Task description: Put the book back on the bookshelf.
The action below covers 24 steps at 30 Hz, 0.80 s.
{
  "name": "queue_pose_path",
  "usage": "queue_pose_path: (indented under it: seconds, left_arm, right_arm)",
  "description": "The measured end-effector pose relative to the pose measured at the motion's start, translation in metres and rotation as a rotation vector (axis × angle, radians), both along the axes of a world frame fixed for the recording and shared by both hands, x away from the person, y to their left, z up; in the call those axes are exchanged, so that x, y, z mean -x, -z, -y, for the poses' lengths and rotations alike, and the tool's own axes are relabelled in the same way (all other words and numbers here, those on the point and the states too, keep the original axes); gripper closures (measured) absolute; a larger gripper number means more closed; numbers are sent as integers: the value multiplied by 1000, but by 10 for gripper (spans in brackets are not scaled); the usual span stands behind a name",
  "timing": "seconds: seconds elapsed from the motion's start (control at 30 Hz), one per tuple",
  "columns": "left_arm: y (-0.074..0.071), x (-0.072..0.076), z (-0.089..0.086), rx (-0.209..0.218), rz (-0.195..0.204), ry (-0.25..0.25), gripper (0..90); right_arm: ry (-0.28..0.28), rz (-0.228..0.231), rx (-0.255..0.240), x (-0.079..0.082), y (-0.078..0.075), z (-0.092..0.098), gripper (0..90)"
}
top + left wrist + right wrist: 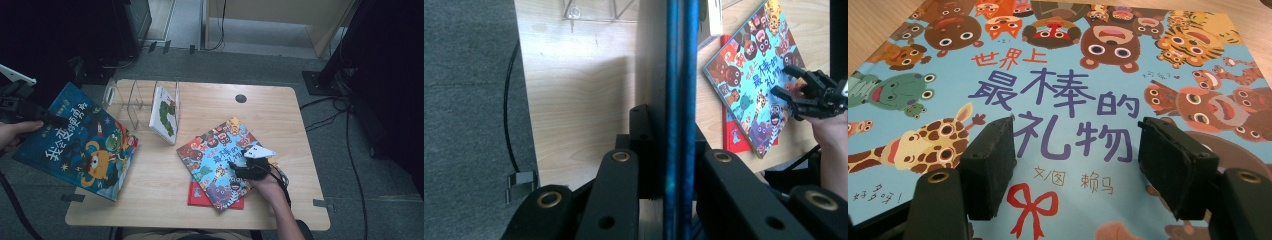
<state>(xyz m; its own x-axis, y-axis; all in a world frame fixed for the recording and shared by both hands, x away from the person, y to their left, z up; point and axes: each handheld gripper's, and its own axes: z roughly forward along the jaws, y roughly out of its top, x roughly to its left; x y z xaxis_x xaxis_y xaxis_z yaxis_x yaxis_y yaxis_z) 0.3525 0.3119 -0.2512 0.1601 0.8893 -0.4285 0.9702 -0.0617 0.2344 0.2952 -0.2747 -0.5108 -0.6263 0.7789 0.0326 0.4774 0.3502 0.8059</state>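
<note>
Gripping the large dark-blue picture book with the orange monster on its cover (pixel 77 142) by one edge, the left gripper (pixel 30 116) is clamping its jaws tightly on the thin cover while most of the book is hanging out past the table's left side. That long overhang is likely putting leverage on a small pinch, so the book may be at risk of swivelling or slipping free. The clear wire book rack (pixel 131 100), with a white picture book (pixel 165 114) already leaning in it, is standing just beside the blue book's upper corner; swinging in carelessly could be knocking the rack or the leaning book over. The right gripper (pixel 249 167) is hovering with jaws wide over the light-blue animal-covered book (pixel 1058 90), gripping nothing, and a red book (pixel 200 197) is lying beneath. The light wooden table (pixel 280 115) is offering bare room in front of the rack.
</note>
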Motion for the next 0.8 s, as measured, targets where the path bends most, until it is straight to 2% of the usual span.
queue_pose_path:
  seconds: [0.23, 0.6, 0.8]
  left_arm:
    - [-2, -16, -1, 1, -10, -34, 836]
    - [-14, -36, 5, -42, -9, -55, 837]
    - [-21, -41, 4, -62, -11, -68, 837]
  right_arm:
    - [0, 4, -1, 0, 0, 0, 313]
    - [8, 0, -3, 4, 0, 0, 316]
    - [9, 6, 2, 5, 0, 0, 315]
